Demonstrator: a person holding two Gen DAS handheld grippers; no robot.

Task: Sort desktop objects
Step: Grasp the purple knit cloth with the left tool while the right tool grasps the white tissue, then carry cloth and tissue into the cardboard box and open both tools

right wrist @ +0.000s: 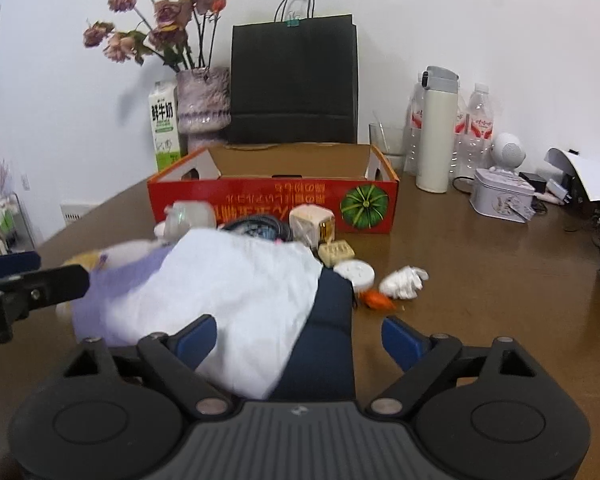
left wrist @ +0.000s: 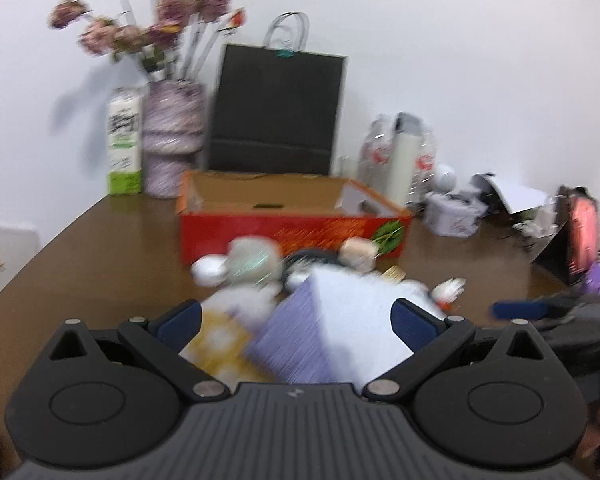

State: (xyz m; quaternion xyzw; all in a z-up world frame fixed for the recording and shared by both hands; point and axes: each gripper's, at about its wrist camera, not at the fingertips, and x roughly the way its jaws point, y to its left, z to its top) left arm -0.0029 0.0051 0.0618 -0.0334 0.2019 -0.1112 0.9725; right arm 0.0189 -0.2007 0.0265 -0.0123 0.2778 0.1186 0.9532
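A pile of desktop objects lies in front of an open red cardboard box (right wrist: pixel 380 216) (left wrist: pixel 236 236). On top lies a white and lilac package (right wrist: pixel 228 280) (left wrist: pixel 332 332), tilted, over a dark blue book (right wrist: pixel 328 340). My right gripper (right wrist: pixel 300 338) is open, its fingers either side of the package and book. My left gripper (left wrist: pixel 296 320) is open over the lilac package and a yellow packet (left wrist: pixel 220 344). Around the pile are a white round disc (right wrist: pixel 356 274), a crumpled tissue (right wrist: pixel 404 282), an orange scrap (right wrist: pixel 376 300), a beige cube (right wrist: pixel 312 226) and black cable (right wrist: pixel 256 226).
Behind the box stand a black paper bag (right wrist: pixel 294 80), a vase of dried flowers (right wrist: pixel 202 100) and a milk carton (right wrist: pixel 164 132). To the right are a white flask (right wrist: pixel 436 132), water bottles (right wrist: pixel 476 128), a glass (right wrist: pixel 388 140), a tin (right wrist: pixel 500 196) and cables. The table (right wrist: pixel 480 300) is brown.
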